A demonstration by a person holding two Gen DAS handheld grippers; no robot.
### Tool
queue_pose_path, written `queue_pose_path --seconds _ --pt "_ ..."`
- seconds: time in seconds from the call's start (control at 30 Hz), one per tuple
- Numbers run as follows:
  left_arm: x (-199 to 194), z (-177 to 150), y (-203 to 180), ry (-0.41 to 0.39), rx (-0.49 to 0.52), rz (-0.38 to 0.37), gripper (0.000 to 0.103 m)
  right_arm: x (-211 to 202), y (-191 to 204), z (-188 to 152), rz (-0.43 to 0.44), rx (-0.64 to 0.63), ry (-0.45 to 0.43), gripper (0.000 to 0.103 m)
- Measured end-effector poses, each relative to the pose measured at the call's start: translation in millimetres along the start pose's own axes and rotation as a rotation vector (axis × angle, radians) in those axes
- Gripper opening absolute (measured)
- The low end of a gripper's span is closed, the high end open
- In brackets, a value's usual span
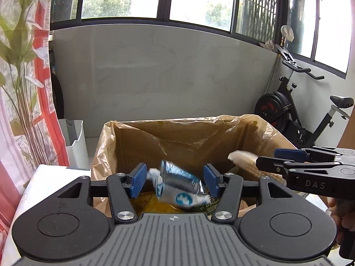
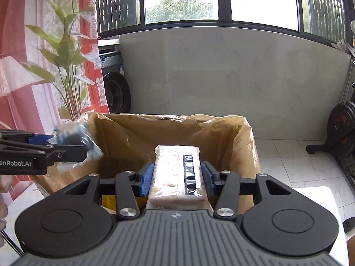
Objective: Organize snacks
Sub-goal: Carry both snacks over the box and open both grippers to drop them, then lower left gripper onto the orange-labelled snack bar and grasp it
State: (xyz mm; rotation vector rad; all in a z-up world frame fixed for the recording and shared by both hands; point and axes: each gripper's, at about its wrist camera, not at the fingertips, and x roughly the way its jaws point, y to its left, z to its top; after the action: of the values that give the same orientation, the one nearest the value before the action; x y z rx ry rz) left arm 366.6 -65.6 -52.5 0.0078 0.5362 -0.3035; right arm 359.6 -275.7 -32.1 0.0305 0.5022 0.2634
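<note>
I see the bag-lined cardboard box (image 1: 177,141) ahead. My right claw (image 2: 177,178) grips a long cracker pack (image 2: 177,173) over it; my left claw (image 1: 175,180) stands open, the blue-and-silver packet (image 1: 179,185) loose between its pads, above the box.

Right gripper (image 1: 266,160) side: the raised letters "DAS" stood on its black body.
Left gripper (image 2: 66,146) side: white print read "enRobot.AI", its start cut off by the frame edge.
Snack packets: printing was too blurred to read.
</note>
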Motion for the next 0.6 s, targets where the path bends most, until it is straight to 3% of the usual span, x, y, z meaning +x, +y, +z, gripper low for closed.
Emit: queue_pose_path --seconds 0.4,0.6 --pt "-47 -8 22 -0.014 0.017 -0.056 0.061 -65 5 -22 0.059 0.064 -0.125 0.054" --pt "-79 -34 28 -0.006 -0.008 -0.073 0.061 -84 18 -46 0.068 0.090 -0.138 0.056"
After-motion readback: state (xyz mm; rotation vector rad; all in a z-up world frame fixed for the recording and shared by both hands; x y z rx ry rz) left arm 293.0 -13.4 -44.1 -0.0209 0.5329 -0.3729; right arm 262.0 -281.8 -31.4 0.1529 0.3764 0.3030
